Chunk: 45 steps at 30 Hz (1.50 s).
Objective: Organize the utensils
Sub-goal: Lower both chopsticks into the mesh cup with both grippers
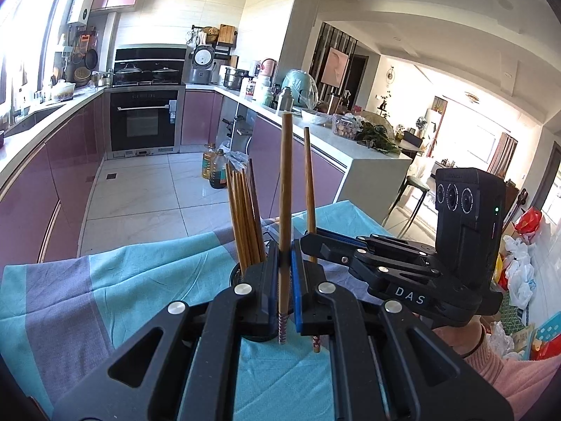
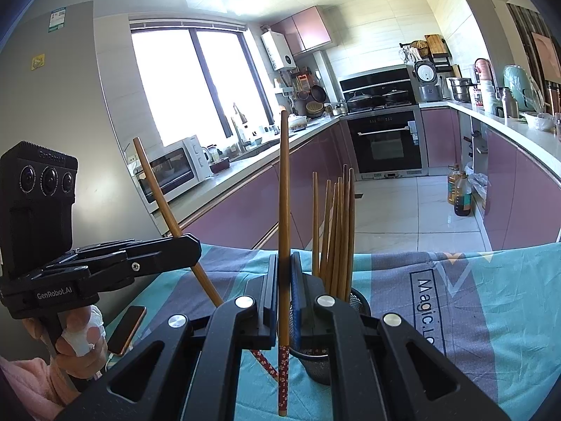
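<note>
From the left wrist view, the left tool (image 1: pixel 286 263) is clamped tight on one upright chopstick (image 1: pixel 284 189), patterned end hanging below the pads. The mesh holder (image 1: pixel 238 273), already bristling with a bundle of chopsticks (image 1: pixel 245 217), sits just left of that tool on the cloth-covered counter (image 1: pixel 122 280). To the holder's right, the right tool (image 1: pixel 310 238) pinches a second chopstick (image 1: pixel 309 175).

From the right wrist view, the right tool (image 2: pixel 284 273) grips its chopstick (image 2: pixel 284 193) vertically, and the holder (image 2: pixel 357 301) stands just right of it. The left tool (image 2: pixel 191 245) holds its chopstick (image 2: pixel 157 193) tilted, left of the holder.

Judging by this, both sticks are mid-carry; next, each end must be lined up over the holder's mouth, then lowered and released.
</note>
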Motion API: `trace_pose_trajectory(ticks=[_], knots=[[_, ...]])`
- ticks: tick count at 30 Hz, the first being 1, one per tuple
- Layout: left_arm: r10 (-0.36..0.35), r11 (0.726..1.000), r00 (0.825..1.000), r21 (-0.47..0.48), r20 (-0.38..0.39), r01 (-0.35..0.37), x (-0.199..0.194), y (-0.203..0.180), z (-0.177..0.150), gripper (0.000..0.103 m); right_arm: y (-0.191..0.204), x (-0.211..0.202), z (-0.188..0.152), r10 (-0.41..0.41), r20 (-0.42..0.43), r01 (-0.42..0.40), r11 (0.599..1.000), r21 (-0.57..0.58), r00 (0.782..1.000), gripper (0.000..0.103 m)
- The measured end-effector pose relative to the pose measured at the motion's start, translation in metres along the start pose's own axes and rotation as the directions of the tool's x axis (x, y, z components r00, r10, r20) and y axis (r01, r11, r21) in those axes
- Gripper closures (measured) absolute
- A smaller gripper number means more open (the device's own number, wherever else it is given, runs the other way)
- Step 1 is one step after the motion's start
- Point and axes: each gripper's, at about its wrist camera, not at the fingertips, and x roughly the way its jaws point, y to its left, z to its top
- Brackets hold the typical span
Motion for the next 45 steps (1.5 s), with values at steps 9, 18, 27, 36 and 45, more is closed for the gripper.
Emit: trace_pose_trajectory(ticks=[9,18,27,36,45], knots=[[-0.005,1.000,1.000,0.004,0.013,0.004,-0.004,-0.005,0.001,0.096,0.001,0.002,0.005,0.001,0.007,-0.001,1.000,-0.003,1.000,0.097],[0.006,1.000,1.000,0.013,0.024,-0.007,-0.007,-0.010,0.004,0.096,0.001,0.002,0.005,0.004,0.009,-0.004,1.000,0.000,1.000,0.097],[0.013,1.000,0.999,0.021,0.030,-0.013,-0.007,-0.013,0.009,0.096,0.002,0.002,0.010,-0.002,0.021,0.002,1.000,-0.001,1.000,0.097],[0.020,1.000,0.999,0.016,0.046,-0.021,-0.012,-0.012,0.011,0.096,0.001,0.001,0.013,-0.007,0.035,0.007,1.000,-0.006,0.999,0.097],[0.028,1.000,0.998,0.007,0.053,-0.029,-0.010,-0.014,0.017,0.096,-0.002,0.005,0.020,-0.018,0.046,0.018,1.000,-0.005,0.999,0.097]])
